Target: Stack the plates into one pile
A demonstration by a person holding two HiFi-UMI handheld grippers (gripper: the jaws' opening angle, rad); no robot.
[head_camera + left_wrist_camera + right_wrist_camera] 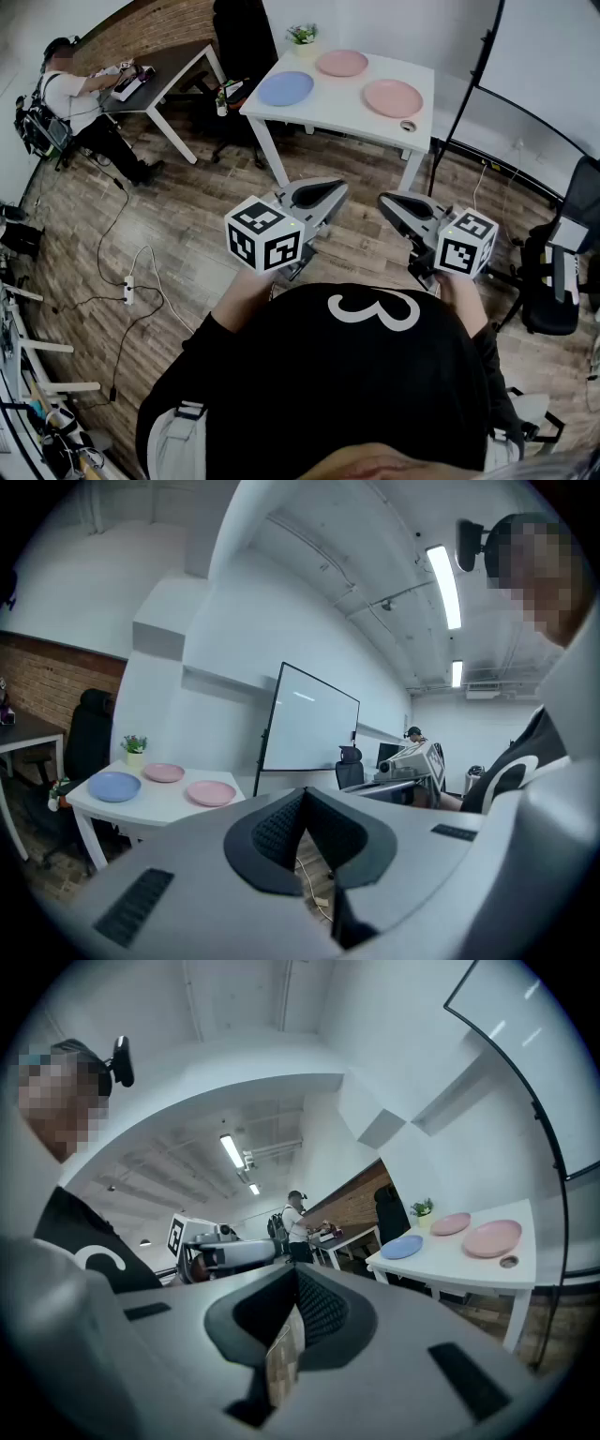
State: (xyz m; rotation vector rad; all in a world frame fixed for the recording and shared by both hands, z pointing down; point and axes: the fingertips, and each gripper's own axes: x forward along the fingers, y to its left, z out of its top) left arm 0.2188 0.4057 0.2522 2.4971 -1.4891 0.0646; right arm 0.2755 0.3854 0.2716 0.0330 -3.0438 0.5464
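Your left gripper point(317, 197) and right gripper point(405, 210) have their jaws pressed together on nothing, well short of the table point(323, 111); step closer, spread one wide, then take the blue plate point(285, 88) by its rim toward the nearer pink plate point(393, 97)

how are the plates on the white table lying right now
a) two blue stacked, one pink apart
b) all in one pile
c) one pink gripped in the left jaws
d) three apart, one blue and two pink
d: the round blue plate, the far round pink plate and the near round pink plate lie apart on the white table.
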